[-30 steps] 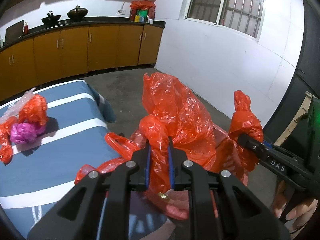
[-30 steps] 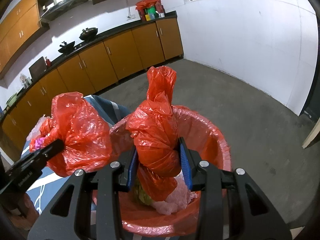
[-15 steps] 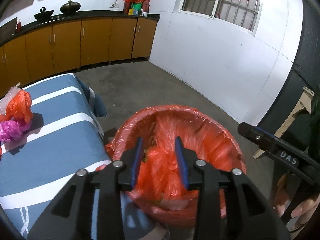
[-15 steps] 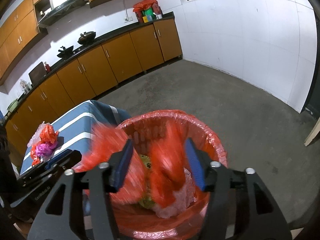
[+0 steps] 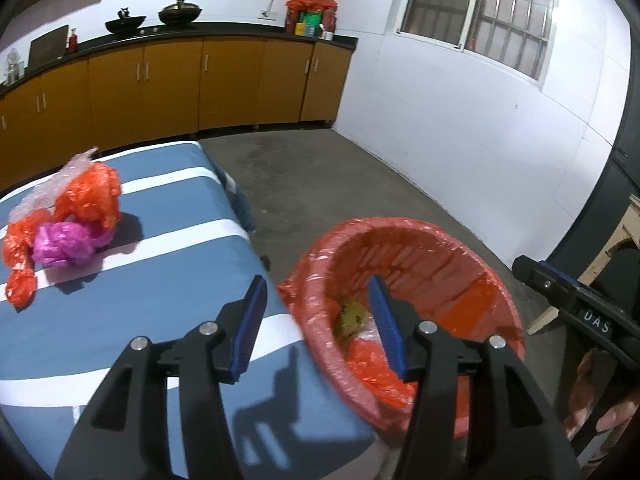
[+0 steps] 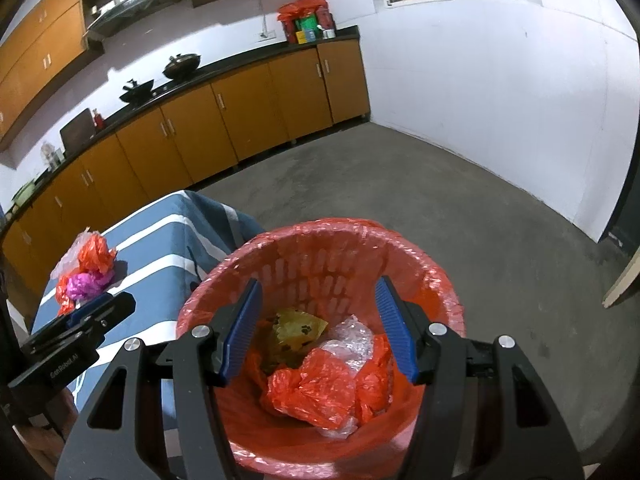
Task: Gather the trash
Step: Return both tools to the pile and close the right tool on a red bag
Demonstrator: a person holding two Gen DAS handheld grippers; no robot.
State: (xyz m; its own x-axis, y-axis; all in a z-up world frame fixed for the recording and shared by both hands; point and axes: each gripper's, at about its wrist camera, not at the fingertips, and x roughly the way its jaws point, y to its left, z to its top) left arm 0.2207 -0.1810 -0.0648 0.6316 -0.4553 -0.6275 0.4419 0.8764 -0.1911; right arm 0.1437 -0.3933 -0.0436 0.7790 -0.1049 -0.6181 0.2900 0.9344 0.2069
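Nearest to me, my right hand-held gripper (image 6: 318, 322) hangs right over the red-lined bin (image 6: 436, 276), its blue pads spread wide with nothing between them. Below it lie a crumpled red bag (image 6: 320, 390), a yellow wrapper (image 6: 296, 328) and clear film (image 6: 352, 336).

My left hand-held gripper (image 5: 320, 320) is just as wide apart and empty, poised where the near right corner of the striped counter (image 5: 132, 332) meets the bin's rim.

Farther left on that counter sits what I judge is left to collect: a red plastic bag (image 5: 90, 196), a purple bag (image 5: 64, 242) touching it, and clear bubble film (image 5: 48, 188) behind. These look feather-light, soft and slick. I would pinch a bunched fold near the top of each, closing fully, since a thin sheet can slide out of a loose grip.
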